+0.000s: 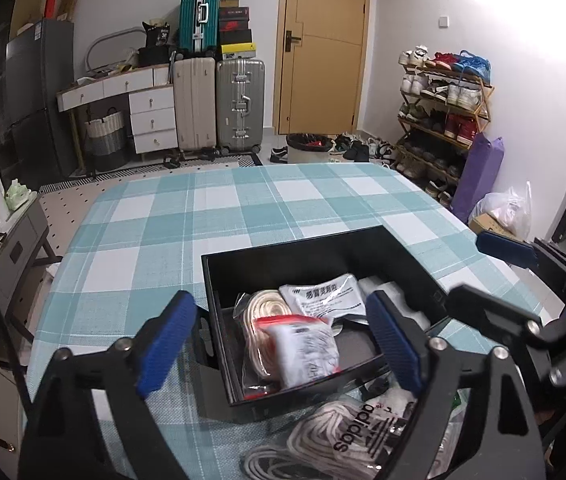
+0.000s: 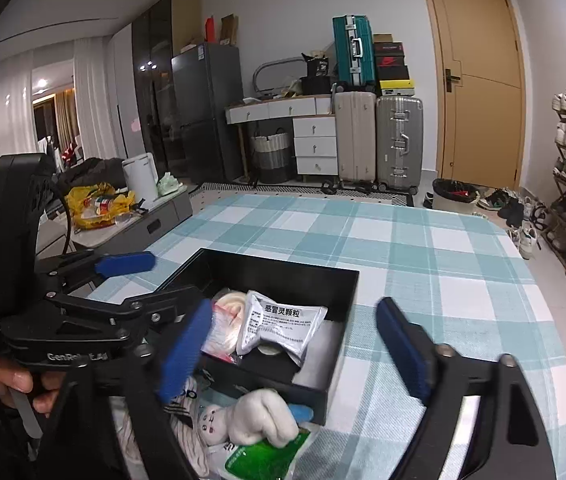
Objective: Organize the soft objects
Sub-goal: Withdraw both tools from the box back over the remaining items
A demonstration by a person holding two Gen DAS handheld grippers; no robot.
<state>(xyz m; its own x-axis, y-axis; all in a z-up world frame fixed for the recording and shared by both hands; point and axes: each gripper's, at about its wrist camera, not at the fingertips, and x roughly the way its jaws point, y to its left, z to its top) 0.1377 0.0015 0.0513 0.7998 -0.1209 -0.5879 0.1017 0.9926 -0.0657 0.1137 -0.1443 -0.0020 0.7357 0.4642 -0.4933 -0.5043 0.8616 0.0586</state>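
Note:
A black box (image 1: 283, 258) (image 2: 279, 270) stands on the checked tablecloth. Inside lie a bag of white rope (image 1: 261, 306), a red-edged bag with a white packet (image 1: 303, 348) and a silver sachet (image 1: 329, 294) (image 2: 279, 326). My left gripper (image 1: 279, 344) is open and empty, hovering over the box's near part. My right gripper (image 2: 295, 350) is open and empty above the box's near edge. In front of the box lie an Adidas bag with white laces (image 1: 347, 432), a white plush toy (image 2: 255, 416) and a green packet (image 2: 263, 456).
The table (image 1: 203, 208) (image 2: 423, 248) has bare cloth beyond and beside the box. A grey side cabinet (image 2: 139, 220) stands left of the table. Suitcases (image 1: 219, 104), a door and a shoe rack (image 1: 443, 120) line the far wall.

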